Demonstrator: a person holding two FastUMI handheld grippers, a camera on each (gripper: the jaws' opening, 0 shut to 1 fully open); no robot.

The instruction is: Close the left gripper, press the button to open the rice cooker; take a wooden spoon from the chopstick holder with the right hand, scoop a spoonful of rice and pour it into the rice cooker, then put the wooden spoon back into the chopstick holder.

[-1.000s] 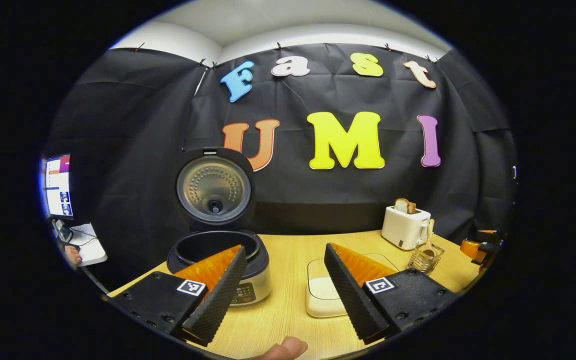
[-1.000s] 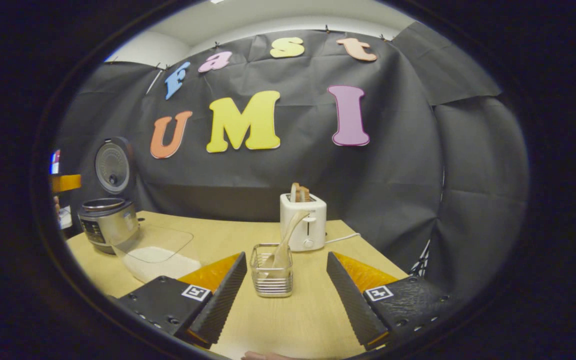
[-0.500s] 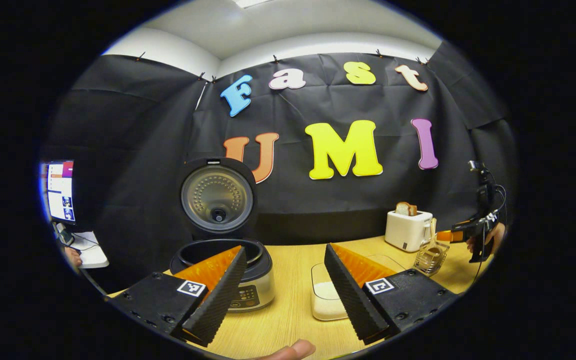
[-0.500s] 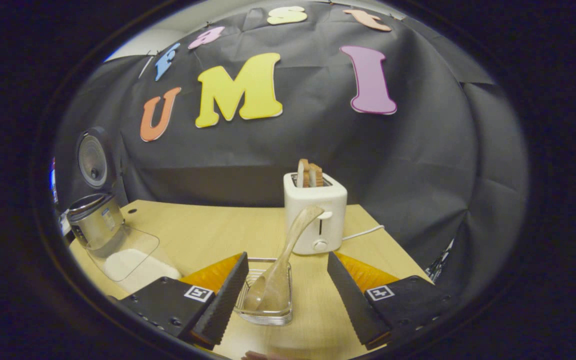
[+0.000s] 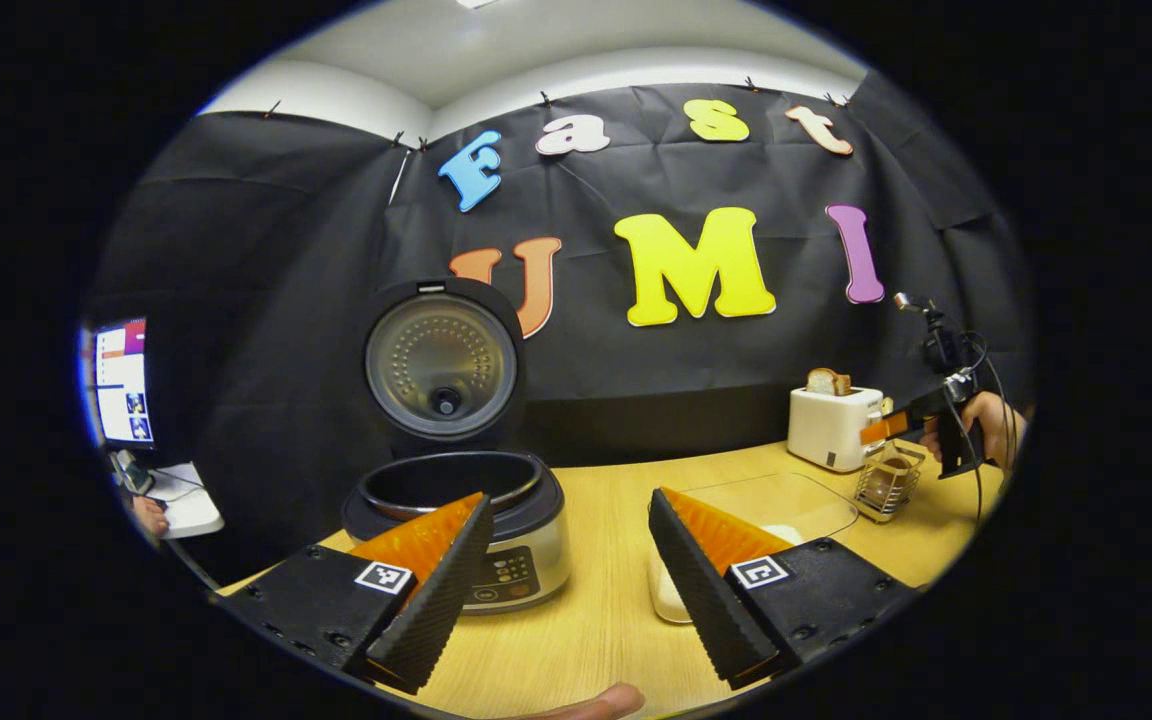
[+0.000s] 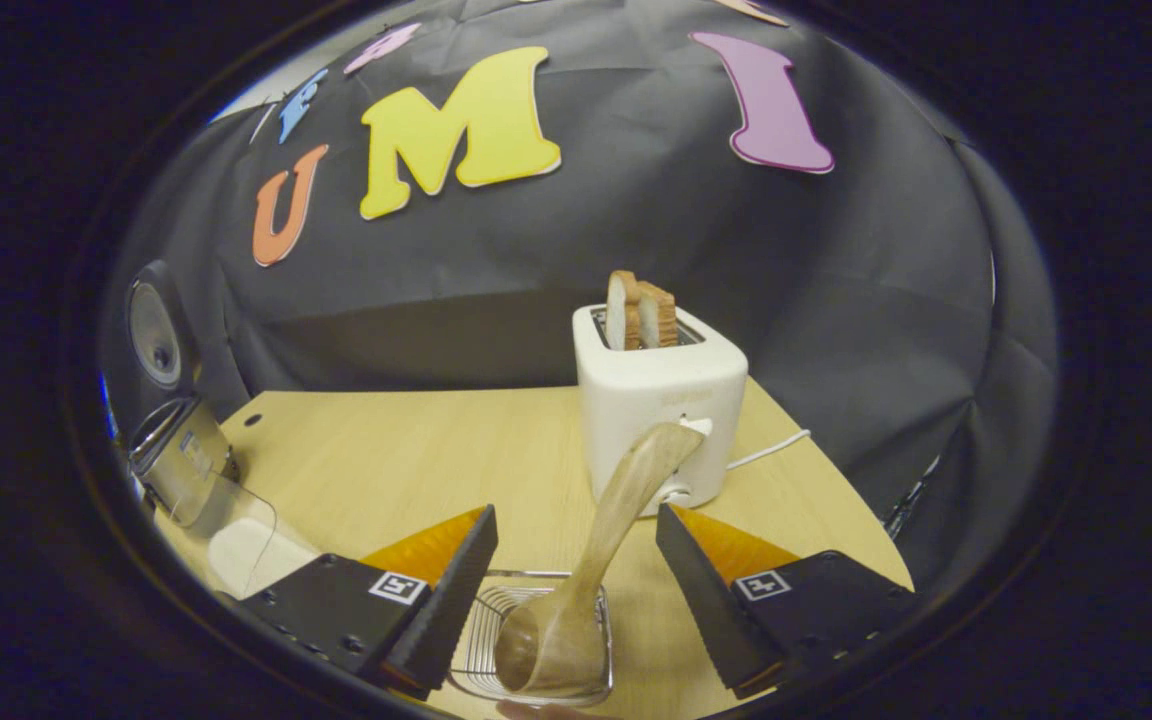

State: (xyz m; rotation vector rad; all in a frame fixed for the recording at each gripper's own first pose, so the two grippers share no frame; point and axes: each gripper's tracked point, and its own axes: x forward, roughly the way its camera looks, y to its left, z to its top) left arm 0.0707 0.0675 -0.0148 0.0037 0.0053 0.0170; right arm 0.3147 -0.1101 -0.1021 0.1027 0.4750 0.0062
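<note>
Your right gripper [image 6: 576, 610] is spread wide with the wooden spoon [image 6: 596, 560] standing between its fingers, neither one touching it. That makes sense as a line-up for the grab: the handle leans up and away toward the toaster [image 6: 658, 400], so it gives you a free stem above the chopstick holder [image 6: 536, 640]. The holder sits near the table's [image 6: 416, 460] right-hand edge, just in front of the toaster. Its lower part is cut off at the bottom of the right gripper view, so you cannot see how the bowl is seated in the wire.

Your left gripper [image 5: 571, 600] is also spread and holds nothing, hanging back above the near edge. I judge it is parked there because its job is done: the rice cooker [image 5: 461, 520] at the table's left edge stands with its lid [image 5: 441, 365] up. One finger covers part of the rice container [image 5: 776, 500] beside it, so the rice level is hard to judge. Farther off, a hand [image 5: 981, 425] holds the right gripper by the holder.
</note>
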